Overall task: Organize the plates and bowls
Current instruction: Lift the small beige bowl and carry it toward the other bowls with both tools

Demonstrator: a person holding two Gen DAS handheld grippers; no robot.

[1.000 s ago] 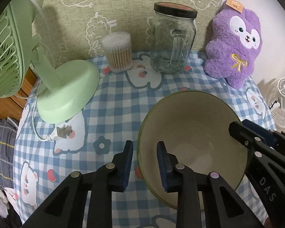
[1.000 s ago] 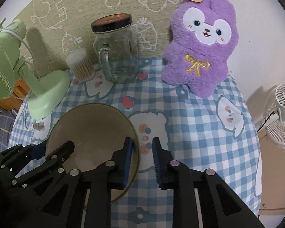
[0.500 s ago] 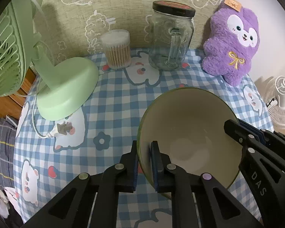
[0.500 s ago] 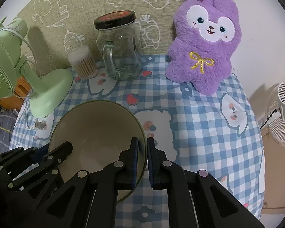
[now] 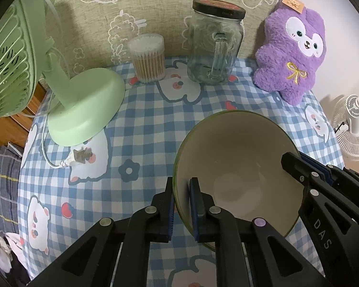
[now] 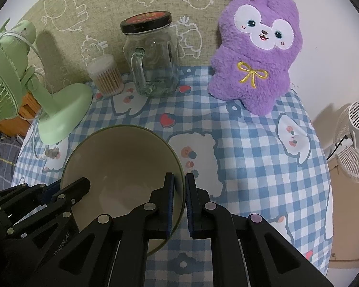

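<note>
My left gripper (image 5: pixel 181 205) and right gripper (image 6: pixel 179 203) jaws have just squeezed shut on the bowl (image 5: pixel 237 167) rim, at nine and three o'clock. Now I can lift it.

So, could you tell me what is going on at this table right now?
A person with a gripper in each hand is handling one green-rimmed bowl. The left gripper is clamped on the bowl's left rim and the right gripper on its right rim, each with one finger inside and one outside. A lidded glass jar, a cotton swab tub, a green fan and a purple plush toy stand behind it on the checked tablecloth.
</note>
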